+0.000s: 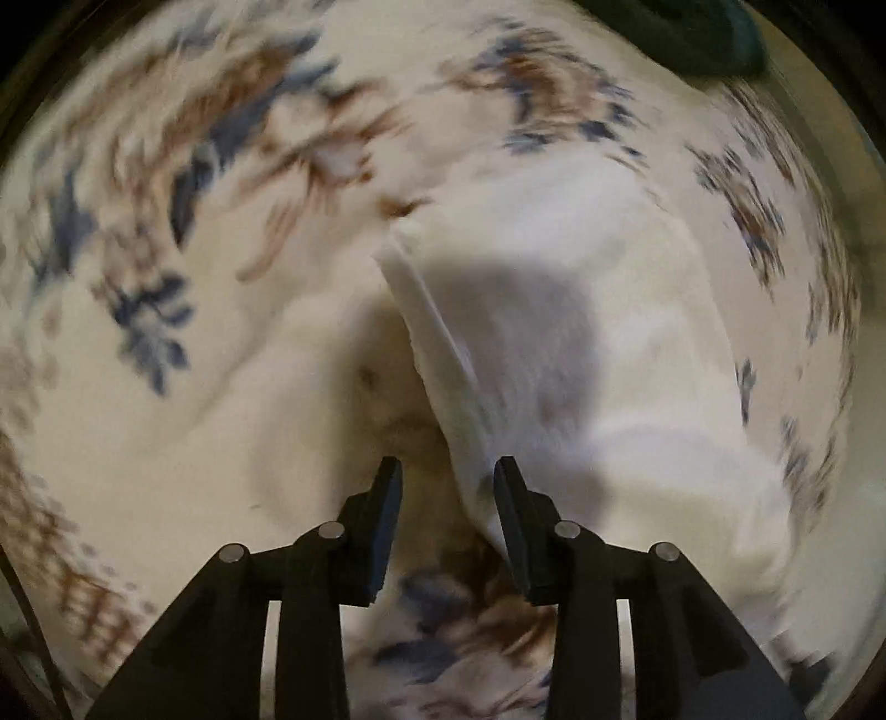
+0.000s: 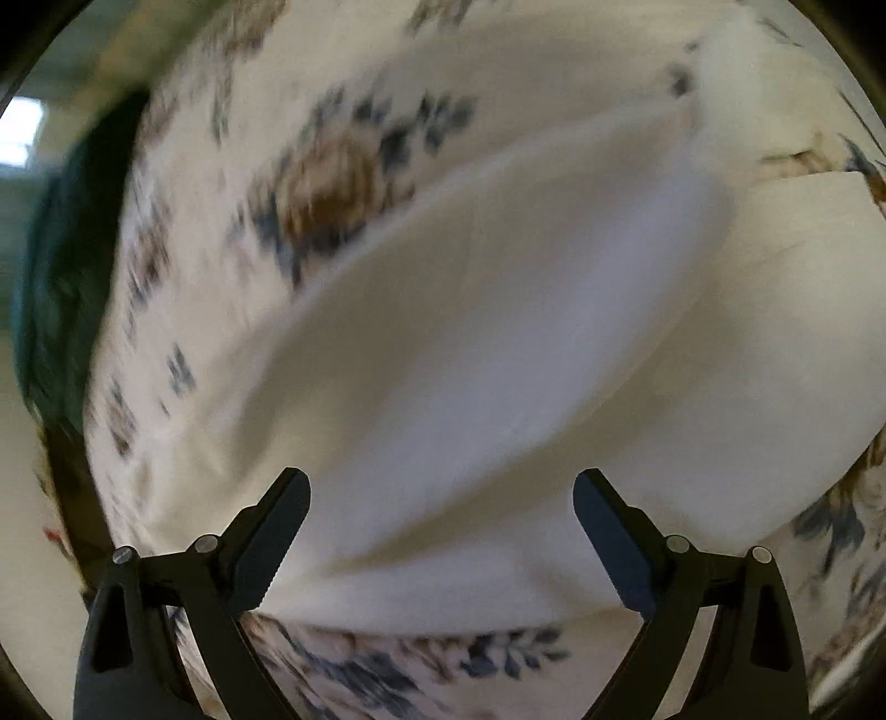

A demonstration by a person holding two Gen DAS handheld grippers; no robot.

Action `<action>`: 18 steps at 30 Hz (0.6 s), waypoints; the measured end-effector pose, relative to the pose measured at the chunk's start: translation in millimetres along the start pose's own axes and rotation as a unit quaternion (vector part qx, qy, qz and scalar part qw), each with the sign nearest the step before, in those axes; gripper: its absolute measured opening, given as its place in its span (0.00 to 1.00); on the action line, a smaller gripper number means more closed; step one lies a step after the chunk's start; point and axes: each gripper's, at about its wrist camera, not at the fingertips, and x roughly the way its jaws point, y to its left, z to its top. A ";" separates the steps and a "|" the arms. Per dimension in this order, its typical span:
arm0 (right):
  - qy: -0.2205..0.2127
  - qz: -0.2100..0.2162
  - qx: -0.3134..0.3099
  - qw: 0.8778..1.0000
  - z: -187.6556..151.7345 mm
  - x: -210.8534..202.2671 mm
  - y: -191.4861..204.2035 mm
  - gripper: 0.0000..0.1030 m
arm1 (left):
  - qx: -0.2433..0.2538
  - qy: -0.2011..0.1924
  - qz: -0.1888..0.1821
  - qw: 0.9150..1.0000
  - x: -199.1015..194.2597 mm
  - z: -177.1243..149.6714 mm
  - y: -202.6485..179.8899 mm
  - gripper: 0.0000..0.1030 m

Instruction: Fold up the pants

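White pants [image 1: 581, 343] lie on a floral bedspread [image 1: 166, 232]; both views are motion-blurred. In the left wrist view a folded edge of the pants runs down between my left gripper's [image 1: 447, 471] fingers, which stand a little apart with the cloth edge close to the right finger [image 1: 512, 498]; no grip shows. In the right wrist view the pants [image 2: 498, 332] fill the middle, a leg lying diagonally across another layer. My right gripper [image 2: 441, 482] is wide open just above the cloth, holding nothing.
The bedspread [image 2: 310, 183] has blue and brown flowers on cream. A dark green object [image 1: 714, 33] lies at the bed's far edge, and also shows at the left of the right wrist view [image 2: 61, 266].
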 end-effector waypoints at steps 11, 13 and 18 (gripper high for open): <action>-0.049 -0.045 0.087 0.994 65.2 -18.6 -96.3 0.79 | 0.261 -0.020 0.082 0.962 23.4 -100.2 -146.1 0.98; -0.044 -0.050 0.097 0.993 77.0 -4.2 -102.5 0.66 | 0.288 -0.026 0.080 0.954 31.4 -107.2 -171.8 0.98; -0.020 -0.057 0.093 0.994 94.7 22.5 -119.1 0.38 | 0.344 -0.033 0.073 0.935 38.7 -123.2 -217.9 0.98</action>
